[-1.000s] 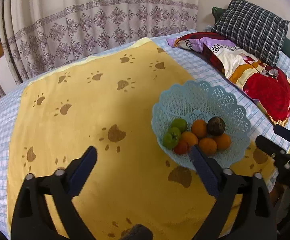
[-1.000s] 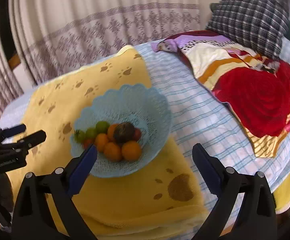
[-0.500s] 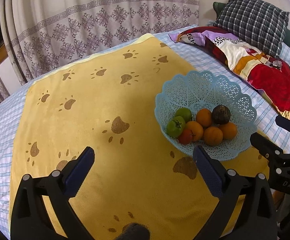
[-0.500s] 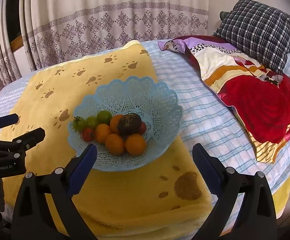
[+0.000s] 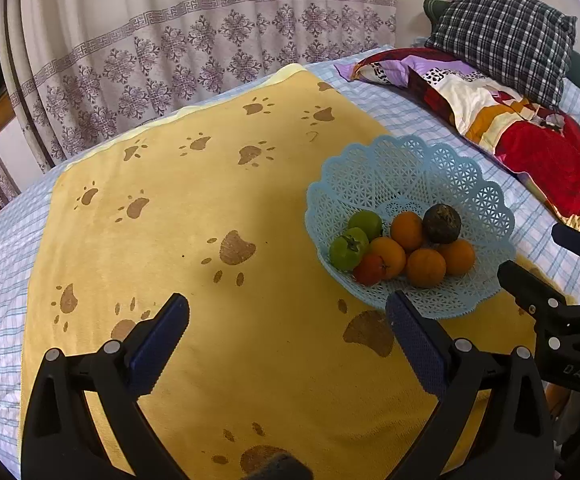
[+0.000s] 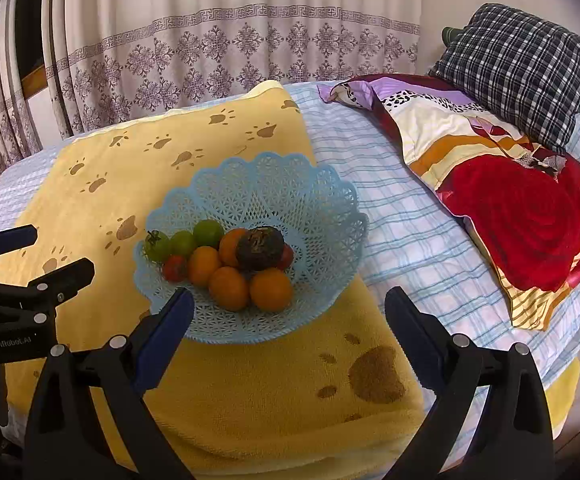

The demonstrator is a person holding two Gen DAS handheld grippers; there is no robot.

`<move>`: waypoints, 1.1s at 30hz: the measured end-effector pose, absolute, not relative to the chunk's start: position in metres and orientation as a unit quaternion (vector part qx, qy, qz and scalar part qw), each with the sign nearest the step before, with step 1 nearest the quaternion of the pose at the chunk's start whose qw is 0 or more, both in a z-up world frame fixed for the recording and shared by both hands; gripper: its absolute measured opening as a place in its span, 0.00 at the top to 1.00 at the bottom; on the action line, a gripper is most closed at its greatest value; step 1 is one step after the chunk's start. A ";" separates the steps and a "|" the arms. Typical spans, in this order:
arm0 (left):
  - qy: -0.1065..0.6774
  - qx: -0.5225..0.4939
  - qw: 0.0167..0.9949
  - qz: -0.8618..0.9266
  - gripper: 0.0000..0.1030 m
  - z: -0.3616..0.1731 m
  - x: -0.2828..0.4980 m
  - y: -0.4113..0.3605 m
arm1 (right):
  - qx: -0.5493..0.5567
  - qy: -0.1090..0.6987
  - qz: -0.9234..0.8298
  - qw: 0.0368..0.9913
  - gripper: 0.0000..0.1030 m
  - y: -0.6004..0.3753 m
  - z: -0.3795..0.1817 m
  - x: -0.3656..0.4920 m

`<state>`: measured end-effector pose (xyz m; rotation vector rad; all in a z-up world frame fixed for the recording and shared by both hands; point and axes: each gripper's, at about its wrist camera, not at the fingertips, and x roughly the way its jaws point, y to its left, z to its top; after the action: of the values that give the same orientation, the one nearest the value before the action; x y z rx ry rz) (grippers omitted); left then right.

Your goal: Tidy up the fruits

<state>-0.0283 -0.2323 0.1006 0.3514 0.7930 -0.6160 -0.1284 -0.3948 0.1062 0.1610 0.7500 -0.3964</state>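
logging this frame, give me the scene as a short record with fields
surface: yellow towel on a checked sheet
container: blue basket, on the towel
fruit: oranges, green ones, red tomato, one dark fruit, all in the basket
left claw: open, empty
right claw: open, empty, near basket
beside: plaid pillow

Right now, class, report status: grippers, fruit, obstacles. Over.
Left gripper open, empty, over yellow towel. Right gripper open, empty, near blue basket. All fruit in basket, dark fruit on top. Nothing blocking.
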 end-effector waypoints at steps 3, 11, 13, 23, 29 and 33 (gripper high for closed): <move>0.379 0.169 0.861 -0.294 0.05 0.100 -0.029 -0.233 | 0.079 0.364 -0.193 0.908 0.05 -0.395 0.106 -0.128; 0.377 0.173 0.860 -0.297 0.05 0.099 -0.031 -0.235 | 0.080 0.362 -0.194 0.908 0.05 -0.396 0.106 -0.129; 0.376 0.174 0.860 -0.298 0.05 0.099 -0.032 -0.236 | 0.080 0.361 -0.194 0.908 0.05 -0.396 0.106 -0.129; 0.375 0.176 0.860 -0.298 0.05 0.098 -0.033 -0.236 | 0.080 0.361 -0.194 0.909 0.05 -0.396 0.106 -0.129; 0.374 0.178 0.860 -0.299 0.05 0.098 -0.034 -0.237 | 0.082 0.359 -0.196 0.909 0.05 -0.398 0.109 -0.129; 0.374 0.178 0.860 -0.299 0.05 0.098 -0.034 -0.237 | 0.082 0.359 -0.196 0.909 0.05 -0.398 0.109 -0.129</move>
<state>-0.0341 -0.2368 0.0980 0.3742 0.7845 -0.6283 -0.1288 -0.3978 0.1094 0.1684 0.7406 -0.4047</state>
